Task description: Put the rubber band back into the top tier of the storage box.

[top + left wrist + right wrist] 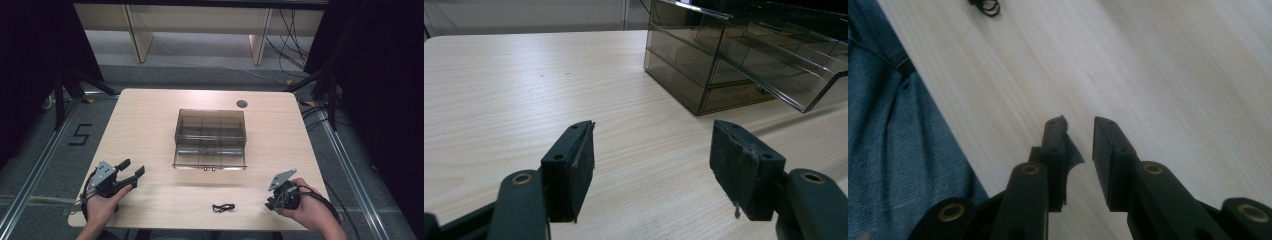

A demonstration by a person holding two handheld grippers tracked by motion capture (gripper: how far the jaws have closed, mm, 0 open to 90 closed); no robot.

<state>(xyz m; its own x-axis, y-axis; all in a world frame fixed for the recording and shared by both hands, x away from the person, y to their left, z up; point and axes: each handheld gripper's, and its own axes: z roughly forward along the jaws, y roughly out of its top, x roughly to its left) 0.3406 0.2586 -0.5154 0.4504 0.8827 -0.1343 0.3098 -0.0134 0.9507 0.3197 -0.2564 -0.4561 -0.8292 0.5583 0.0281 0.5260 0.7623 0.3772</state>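
Left gripper (131, 170): jaws wide apart, empty, resting near the table (150, 115) edge at the person's side. Its own view looks across bare wood to the smoked clear drawer box (724, 65) ahead and to its right, one drawer partly pulled out.

Small black clip (223, 207): lies between the two grippers, nearer the right one, close to the near edge; open wood around it.

Right gripper (1079, 131): jaws nearly together, a narrow gap, nothing held. Its view shows the clip far ahead-left and blue denim (893, 140) beyond the table edge.
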